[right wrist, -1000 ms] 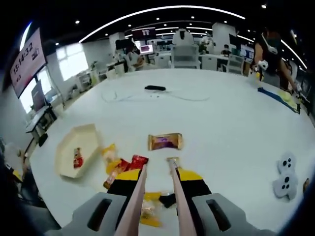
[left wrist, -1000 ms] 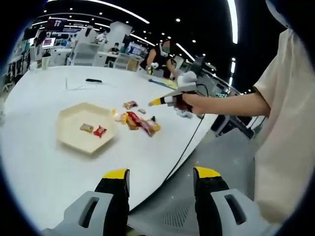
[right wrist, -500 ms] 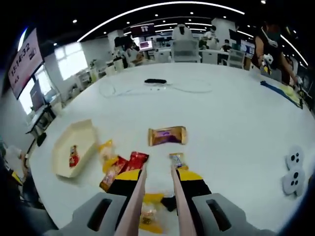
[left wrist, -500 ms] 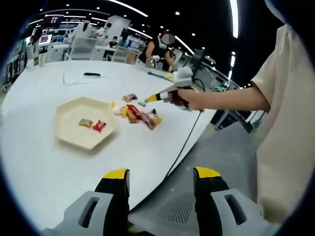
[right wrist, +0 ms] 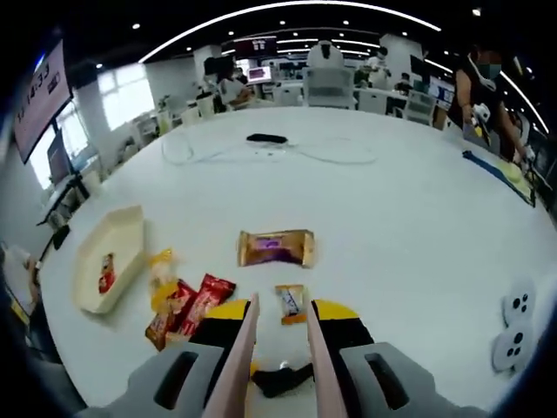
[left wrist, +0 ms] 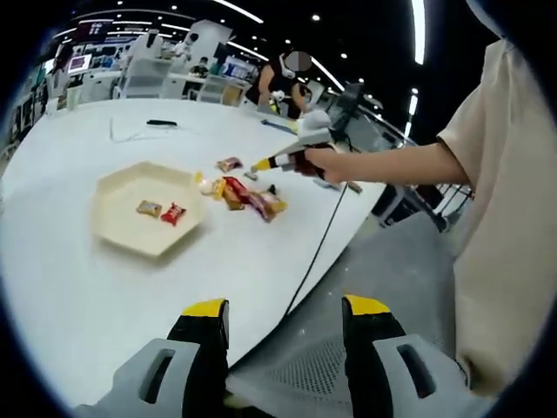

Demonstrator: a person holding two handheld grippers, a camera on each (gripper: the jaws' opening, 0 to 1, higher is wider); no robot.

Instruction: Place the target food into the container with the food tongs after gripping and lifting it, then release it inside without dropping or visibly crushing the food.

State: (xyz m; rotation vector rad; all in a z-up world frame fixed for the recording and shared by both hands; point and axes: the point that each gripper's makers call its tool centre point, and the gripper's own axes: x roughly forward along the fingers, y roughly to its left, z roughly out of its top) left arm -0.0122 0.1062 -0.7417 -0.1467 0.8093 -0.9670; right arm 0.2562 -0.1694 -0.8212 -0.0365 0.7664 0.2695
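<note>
A right gripper (right wrist: 280, 331) holds pink food tongs (right wrist: 240, 366) at the bottom centre of the right gripper view, the two arms a narrow gap apart and gripping nothing. A small yellow snack packet (right wrist: 290, 301) lies on the white table (right wrist: 409, 218) just beyond the tips, a larger brown-and-purple packet (right wrist: 276, 248) above it, red and yellow packets (right wrist: 184, 306) to the left. The cream hexagonal tray (left wrist: 139, 209), left of centre in the left gripper view, contains two small snacks (left wrist: 161, 211). The left gripper (left wrist: 285, 318) hangs beyond the table edge at lower centre, jaws wide apart and empty.
</note>
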